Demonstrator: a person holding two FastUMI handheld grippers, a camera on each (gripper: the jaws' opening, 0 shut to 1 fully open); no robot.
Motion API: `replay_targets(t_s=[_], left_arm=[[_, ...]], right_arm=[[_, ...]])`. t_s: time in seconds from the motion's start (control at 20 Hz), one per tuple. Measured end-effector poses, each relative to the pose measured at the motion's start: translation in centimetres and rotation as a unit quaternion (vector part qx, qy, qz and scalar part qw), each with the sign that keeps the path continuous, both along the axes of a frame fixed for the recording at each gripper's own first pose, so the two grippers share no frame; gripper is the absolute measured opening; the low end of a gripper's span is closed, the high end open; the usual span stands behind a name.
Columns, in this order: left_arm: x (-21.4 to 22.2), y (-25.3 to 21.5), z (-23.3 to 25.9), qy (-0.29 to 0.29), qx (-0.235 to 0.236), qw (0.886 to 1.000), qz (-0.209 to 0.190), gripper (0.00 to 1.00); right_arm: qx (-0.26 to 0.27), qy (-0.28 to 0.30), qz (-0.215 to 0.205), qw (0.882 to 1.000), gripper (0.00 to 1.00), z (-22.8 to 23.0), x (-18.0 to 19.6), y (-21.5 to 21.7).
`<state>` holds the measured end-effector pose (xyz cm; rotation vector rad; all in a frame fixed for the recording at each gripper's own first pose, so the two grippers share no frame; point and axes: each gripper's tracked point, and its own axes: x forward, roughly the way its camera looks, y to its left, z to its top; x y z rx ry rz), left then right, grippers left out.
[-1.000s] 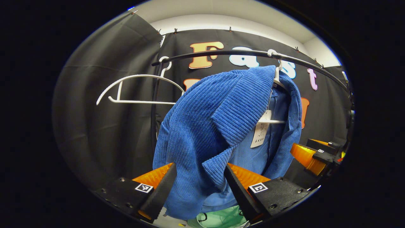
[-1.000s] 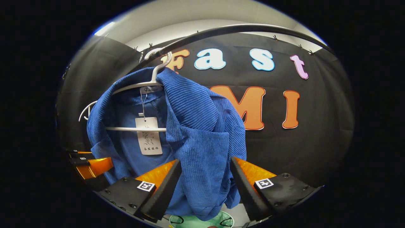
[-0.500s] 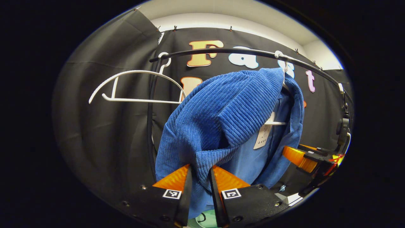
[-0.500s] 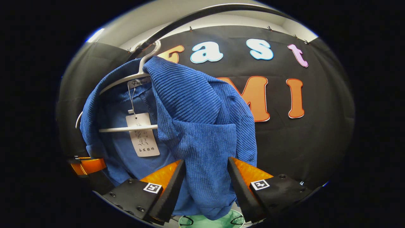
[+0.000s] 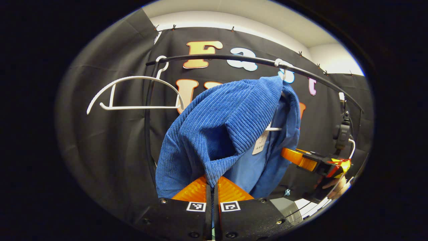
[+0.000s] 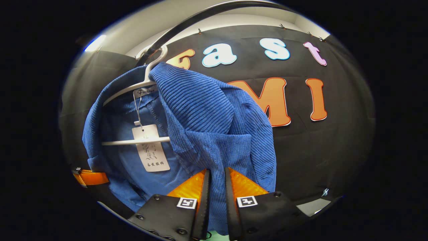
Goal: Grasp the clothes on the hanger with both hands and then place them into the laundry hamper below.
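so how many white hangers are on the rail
2. An empty hanger hangs near the left end of the rail in the left gripper view. The other hanger carries the blue jacket, mostly covered by it. Others may be hidden.

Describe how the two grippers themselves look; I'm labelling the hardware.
Each gripper, left and right, has black housings with screws, a small square black-and-white marker on each side, and ribbed orange wedge fingers edged with black pads.

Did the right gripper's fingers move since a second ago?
Yes. In the right gripper view, the right gripper has closed: its fingers, wide apart either side of the blue jacket before, now pinch its hanging front edge.
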<state>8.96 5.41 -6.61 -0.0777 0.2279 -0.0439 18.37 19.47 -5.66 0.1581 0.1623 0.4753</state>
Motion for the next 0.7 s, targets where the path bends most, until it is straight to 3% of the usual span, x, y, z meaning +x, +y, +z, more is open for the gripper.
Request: replay_targets(t_s=[0.35,0.4,0.45,0.55,0.7], left_arm=[[-2.8,0.8,4.2,-0.034,-0.007,0.999,-0.003,0.02],[-3.1,0.9,5.0,-0.042,-0.007,0.999,-0.001,0.02],[-3.4,0.8,5.7,-0.051,-0.007,0.999,-0.002,0.02],[-4.2,0.9,7.2,-0.067,-0.013,0.998,-0.003,0.02],[-5.1,1.9,9.0,-0.081,-0.031,0.996,0.008,0.00]], right_arm=[[0.116,0.031,0.058,0.991,0.28,2.9,-1.3,-1.1],[0.130,0.034,0.063,0.989,0.18,3.2,-1.3,-1.6],[0.139,0.040,0.061,0.988,0.36,3.2,-1.6,-2.1],[0.173,0.054,0.066,0.981,0.01,3.8,-1.5,-2.7],[0.217,0.073,0.083,0.970,0.08,4.2,-1.5,-3.1]])
